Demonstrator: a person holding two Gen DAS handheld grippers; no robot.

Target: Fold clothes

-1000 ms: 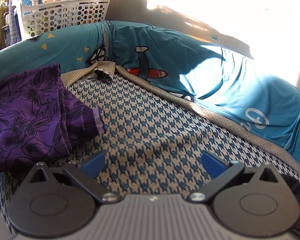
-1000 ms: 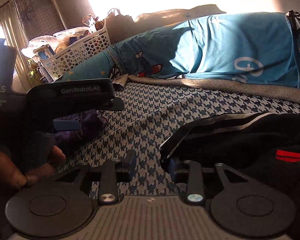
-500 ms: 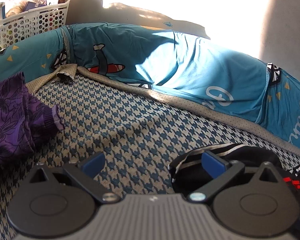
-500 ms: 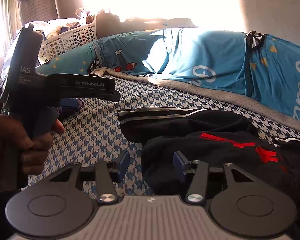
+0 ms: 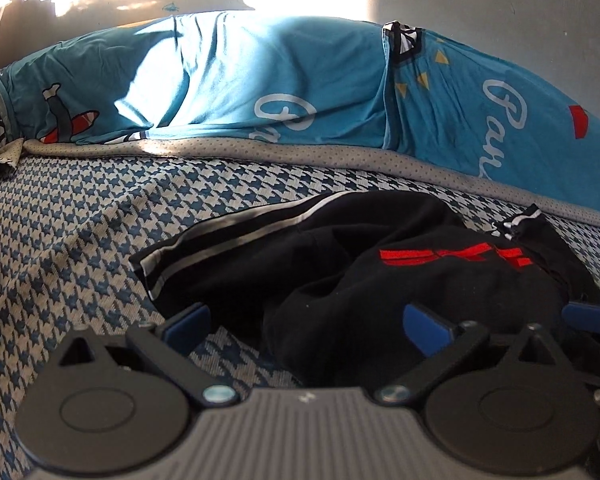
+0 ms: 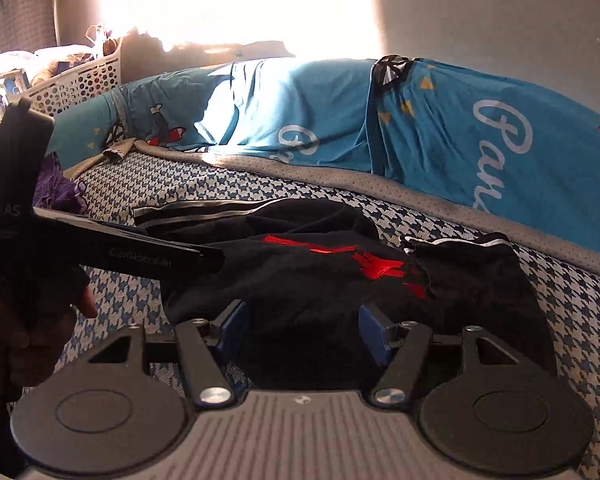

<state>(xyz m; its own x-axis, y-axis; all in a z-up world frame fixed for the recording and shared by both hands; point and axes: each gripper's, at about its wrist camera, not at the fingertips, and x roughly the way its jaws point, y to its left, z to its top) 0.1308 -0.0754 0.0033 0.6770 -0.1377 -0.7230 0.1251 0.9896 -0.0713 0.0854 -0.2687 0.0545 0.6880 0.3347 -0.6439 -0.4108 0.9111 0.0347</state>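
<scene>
Your left gripper has its blue pads spread wide, and the crumpled black garment lies straight ahead of it on the houndstooth bed cover. The nearer fold of that cloth bulges up between the two fingers, but neither pad presses on it. A grey-striped edge of the garment runs off ahead and to the left of the tool; the red print sits ahead and to the right.

Your right gripper is also parted, though less widely, with dark cloth filling the gap between its pads. From this low angle it looks as if the pads stand just clear of the fabric, though contact is hard to judge. To its left, a hand grips the handle of the other tool. Beyond the garment, teal printed pillows line the far edge, and a purple garment rests far left, well apart.
</scene>
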